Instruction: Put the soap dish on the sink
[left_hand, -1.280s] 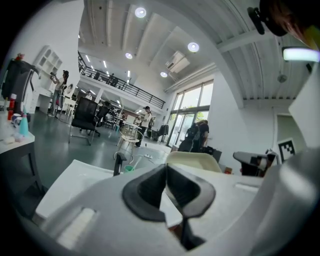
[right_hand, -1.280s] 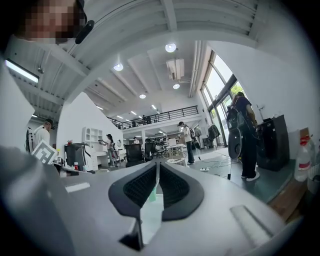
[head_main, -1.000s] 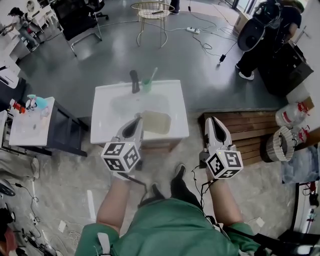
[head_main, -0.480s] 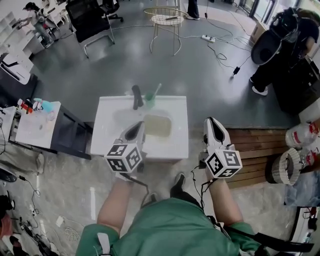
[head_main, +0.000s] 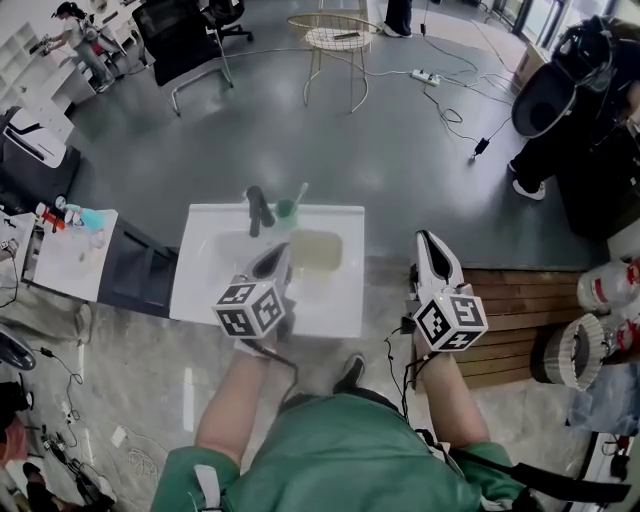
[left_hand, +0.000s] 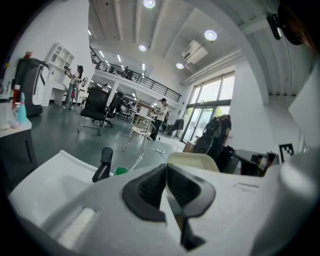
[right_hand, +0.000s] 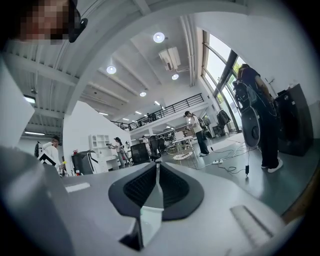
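Before you a white sink (head_main: 203, 288) stands on the floor (head_main: 420, 180). On its back rim you have a black faucet (head_main: 257, 212) and, just beside it on the right, a green cup (head_main: 286, 209) with a toothbrush (head_main: 298, 192) leaning out. To your right, a slatted wooden platform (head_main: 520, 300) lies on the floor near the sink. To your left, a low white-topped table (head_main: 60, 265) carries a few small bottles (head_main: 75, 216). Farther off, the floor bears a wire table (head_main: 333, 40), a black office chair (head_main: 185, 40) and a power strip (head_main: 427, 76).
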